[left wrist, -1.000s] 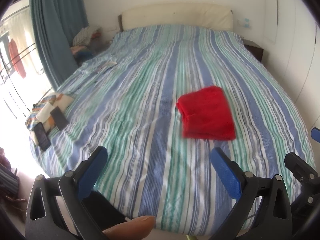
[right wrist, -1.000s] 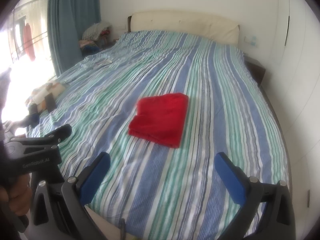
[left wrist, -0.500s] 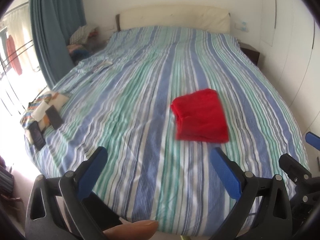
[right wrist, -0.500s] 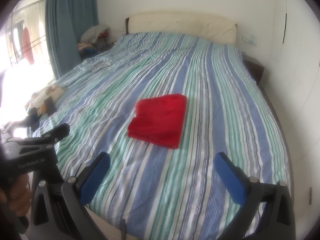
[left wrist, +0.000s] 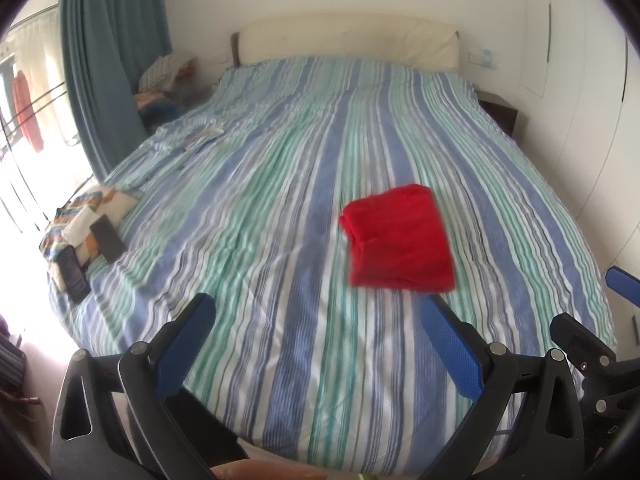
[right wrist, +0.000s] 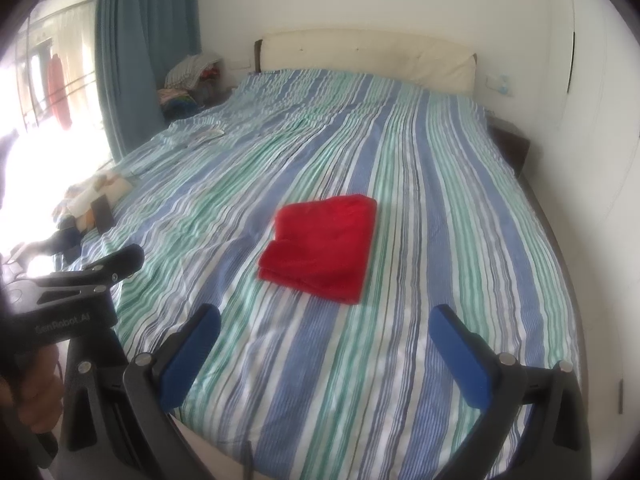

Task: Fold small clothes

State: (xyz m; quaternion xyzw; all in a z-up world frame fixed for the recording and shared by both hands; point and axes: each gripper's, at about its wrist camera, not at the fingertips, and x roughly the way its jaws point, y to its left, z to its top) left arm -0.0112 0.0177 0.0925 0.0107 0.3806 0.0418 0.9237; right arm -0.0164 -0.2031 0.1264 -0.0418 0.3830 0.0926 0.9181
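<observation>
Two grippers hung over the foot of the bed as you held them, and each had its fingers spread wide with nothing between them. Your left gripper showed its blue finger pads apart over the striped bedspread, short of the cloth. Your right gripper was the same: blue pads wide apart, empty, above the near edge of the bedspread.

Beyond the fingers, the red folded garment lay flat on the bedspread, right of centre in your left view and near the middle in your right view. It touched neither gripper and sat well ahead of both. Its layered folded edges faced toward you.

In the right view, your left gripper's black body showed at the lower left, beside the bed's edge. In the left view, part of your right gripper showed at the lower right.

Farther out, two dark phones lay on a multicoloured folded cloth at the left edge of the bed. A cream headboard stood at the far end against the white wall. A blue curtain hung at the left, with a pile of clothes just beside it.
</observation>
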